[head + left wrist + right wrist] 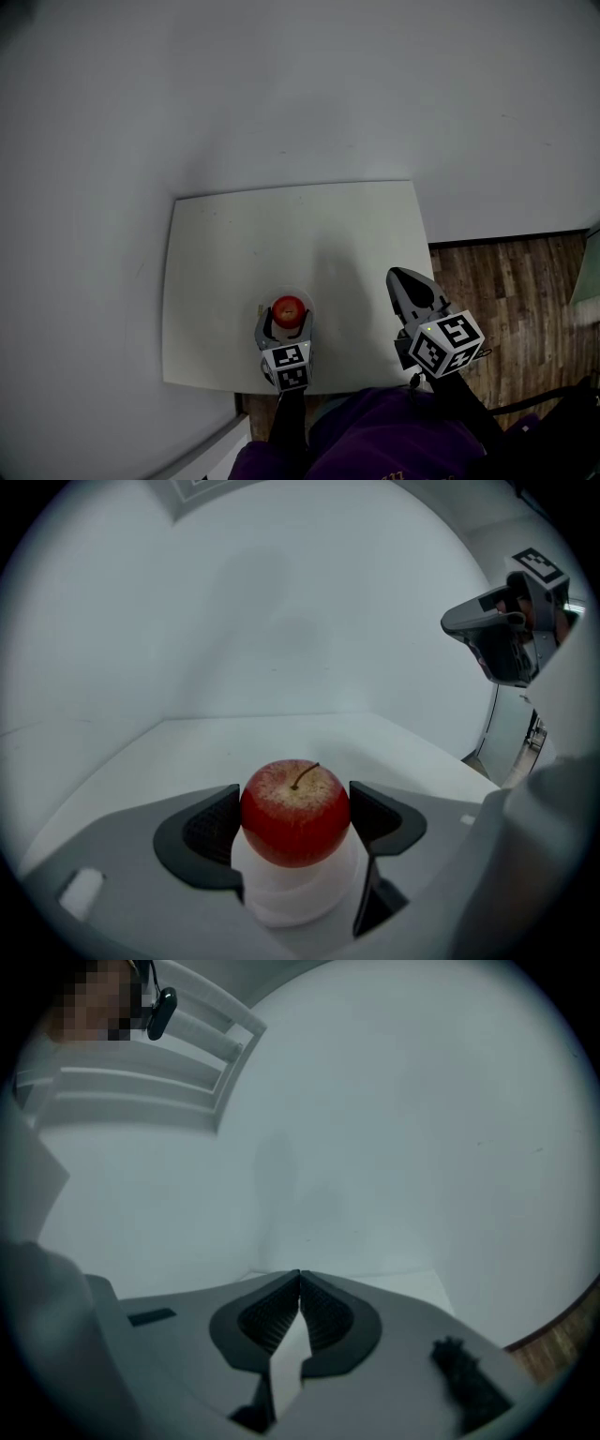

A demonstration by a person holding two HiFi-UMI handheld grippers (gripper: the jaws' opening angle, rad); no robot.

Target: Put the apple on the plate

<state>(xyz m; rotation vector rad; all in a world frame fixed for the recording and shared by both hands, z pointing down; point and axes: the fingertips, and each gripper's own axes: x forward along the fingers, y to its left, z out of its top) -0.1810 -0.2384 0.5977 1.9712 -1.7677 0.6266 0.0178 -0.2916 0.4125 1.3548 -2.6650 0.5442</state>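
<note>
- The left gripper (286, 319) clasps the apple (295, 812) on both sides, stem up, directly over the white plate (298, 902); contact with the plate is unclear.
- The right gripper (299, 1288) is closed, empty and farther away.

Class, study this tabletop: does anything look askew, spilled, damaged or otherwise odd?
Nothing stands out. The apple sits upright, stem up, on the white plate, with the left gripper closed around it. No spill or damage shows.
</note>
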